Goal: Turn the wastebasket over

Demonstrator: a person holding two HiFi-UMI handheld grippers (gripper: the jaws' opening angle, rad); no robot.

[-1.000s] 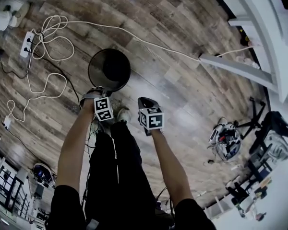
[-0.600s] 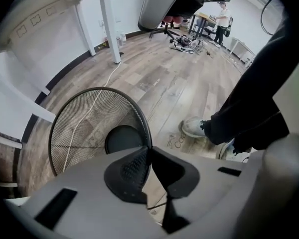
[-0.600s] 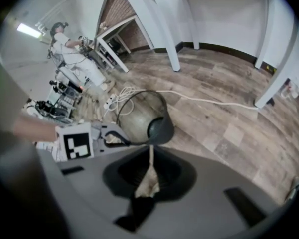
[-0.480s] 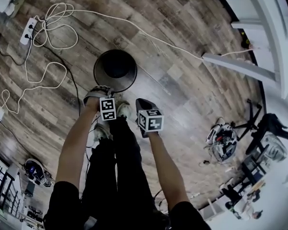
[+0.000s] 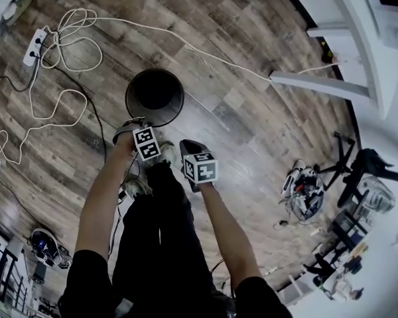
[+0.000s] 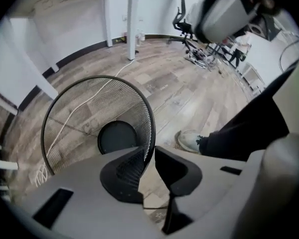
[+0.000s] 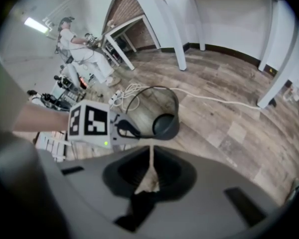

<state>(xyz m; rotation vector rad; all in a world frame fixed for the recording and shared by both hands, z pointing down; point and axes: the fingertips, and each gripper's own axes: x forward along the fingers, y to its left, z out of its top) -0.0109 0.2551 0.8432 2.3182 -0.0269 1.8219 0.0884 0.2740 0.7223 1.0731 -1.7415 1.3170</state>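
On the wood floor (image 5: pixel 252 118), well to the left of the wastebasket (image 5: pixel 154 97), a white power strip (image 5: pixel 33 47) lies among loops of white cable (image 5: pixel 60 105). The wastebasket is a dark wire-mesh one and stands upright with its mouth up, its round base showing through the mesh. At its near rim is the left gripper (image 5: pixel 134 127). In the left gripper view (image 6: pixel 150 158), the jaws have just been opening and stand slightly apart, with the rim and mesh wall (image 6: pixel 127 103) running down between them. Just right of that, clear of the wastebasket and a little nearer the person, the right gripper (image 5: pixel 189 146) hangs over bare floor. Its jaws are closed with nothing between them (image 7: pixel 150 158). A pale shoe (image 5: pixel 167 154) rests near the wastebasket between the two grippers. Far to the right stands a white table frame (image 5: pixel 345 52).
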